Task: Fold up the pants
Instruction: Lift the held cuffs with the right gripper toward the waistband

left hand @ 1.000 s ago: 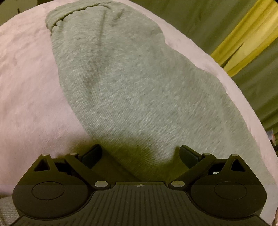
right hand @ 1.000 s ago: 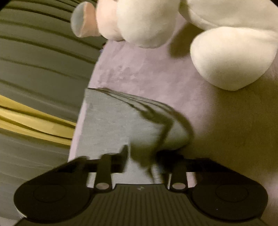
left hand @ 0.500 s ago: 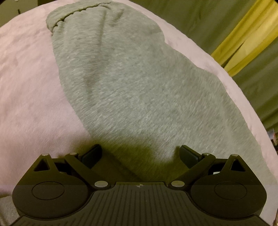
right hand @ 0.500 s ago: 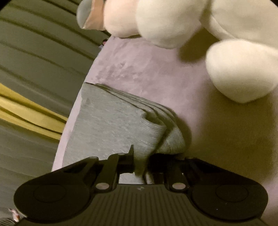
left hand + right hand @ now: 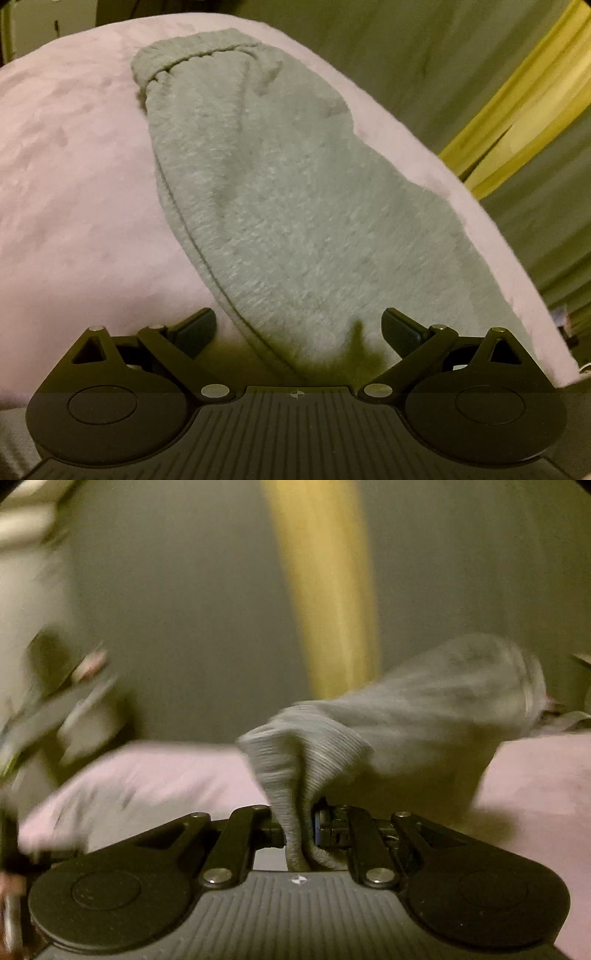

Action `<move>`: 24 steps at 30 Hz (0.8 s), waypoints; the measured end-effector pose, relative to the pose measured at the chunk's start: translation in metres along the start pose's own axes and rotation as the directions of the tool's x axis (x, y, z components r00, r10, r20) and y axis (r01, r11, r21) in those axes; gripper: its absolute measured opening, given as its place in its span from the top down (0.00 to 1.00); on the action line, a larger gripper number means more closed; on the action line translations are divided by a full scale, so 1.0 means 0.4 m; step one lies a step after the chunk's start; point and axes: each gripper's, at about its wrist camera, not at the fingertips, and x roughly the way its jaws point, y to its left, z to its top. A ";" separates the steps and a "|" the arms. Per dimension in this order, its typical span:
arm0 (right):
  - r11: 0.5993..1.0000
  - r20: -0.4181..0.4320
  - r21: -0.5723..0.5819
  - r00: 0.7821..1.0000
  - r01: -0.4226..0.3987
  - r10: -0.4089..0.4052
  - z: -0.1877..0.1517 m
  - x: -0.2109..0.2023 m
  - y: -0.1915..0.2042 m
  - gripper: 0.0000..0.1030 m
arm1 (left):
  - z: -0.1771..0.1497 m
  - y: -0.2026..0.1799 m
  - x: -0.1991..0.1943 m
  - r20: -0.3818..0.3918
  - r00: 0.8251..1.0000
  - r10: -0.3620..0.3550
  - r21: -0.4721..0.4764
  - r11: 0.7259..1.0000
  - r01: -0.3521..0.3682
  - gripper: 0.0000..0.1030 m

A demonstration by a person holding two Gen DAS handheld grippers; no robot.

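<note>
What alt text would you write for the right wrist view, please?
The right gripper is shut on a bunched ribbed cuff of the grey pants, lifted above a pink blanket. The picture is motion-blurred, with a yellow stripe behind.

A pale pink plush bed cover (image 5: 74,206) fills the near ground in both views, its nap brushed into lighter and darker patches. Past the far edge of the bed hangs a dull olive-green curtain (image 5: 424,74) in long folds, with a bright yellow curtain strip (image 5: 517,122) running through it (in the right wrist view this strip stands upright and is badly blurred). The light is dim and warm, casting a yellowish tinge over everything. At the upper left corner of the left wrist view a sliver of pale wall (image 5: 48,26) shows behind the bed.
</note>
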 end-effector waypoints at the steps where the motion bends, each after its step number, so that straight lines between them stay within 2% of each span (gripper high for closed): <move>1: 1.000 -0.081 -0.002 0.997 -0.015 0.015 -0.041 0.058 0.028 0.88 | -0.001 0.002 -0.003 0.001 1.000 -0.008 -0.003 1.000 0.008 0.03; 2: 1.000 -0.176 -0.018 0.984 -0.014 0.010 -0.092 0.120 0.056 0.88 | -0.004 0.005 -0.006 0.002 1.000 -0.012 -0.006 1.000 0.012 0.03; 4: 0.998 -0.334 -0.057 0.942 -0.005 -0.015 -0.183 0.213 0.090 0.88 | -0.005 0.006 -0.006 0.000 1.000 -0.014 -0.003 1.000 0.014 0.03; 7: 0.995 -0.303 -0.091 0.951 0.030 -0.057 -0.193 0.206 0.115 0.87 | -0.004 -0.003 0.002 -0.003 1.000 -0.014 0.022 1.000 0.014 0.03; 9: 0.998 -0.300 -0.053 0.953 0.028 -0.043 -0.168 0.193 0.102 0.87 | -0.003 -0.014 0.014 -0.004 1.000 -0.007 0.040 0.999 0.007 0.03; 14: 0.999 -0.219 0.019 0.976 0.029 -0.024 -0.133 0.155 0.098 0.87 | -0.006 -0.031 0.034 -0.031 0.999 0.008 0.074 0.997 -0.006 0.03; 16: 0.999 -0.197 0.019 0.980 0.029 -0.024 -0.137 0.145 0.113 0.87 | -0.008 -0.028 0.027 -0.015 1.000 0.007 0.076 0.997 -0.006 0.03; 18: 1.000 -0.213 -0.001 0.977 0.024 -0.023 -0.150 0.149 0.122 0.86 | -0.011 -0.028 0.025 -0.012 1.000 0.011 0.079 0.997 -0.010 0.03; 20: 0.999 -0.275 -0.038 0.961 0.002 -0.013 -0.174 0.172 0.131 0.80 | -0.012 -0.030 0.028 -0.022 1.000 0.017 0.084 0.996 -0.015 0.03; 22: 0.997 -0.352 -0.050 0.935 -0.058 0.037 -0.191 0.180 0.135 0.57 | -0.012 -0.031 0.030 -0.026 0.999 0.028 0.084 0.996 -0.026 0.03; 23: 0.995 -0.333 -0.058 0.941 -0.081 0.057 -0.189 0.160 0.138 0.54 | -0.011 -0.033 0.031 -0.024 0.999 0.035 0.085 0.996 -0.033 0.03; 24: 0.992 -0.314 -0.050 0.945 -0.116 0.094 -0.181 0.139 0.137 0.46 | -0.012 -0.035 0.032 -0.022 0.999 0.037 0.086 0.996 -0.035 0.03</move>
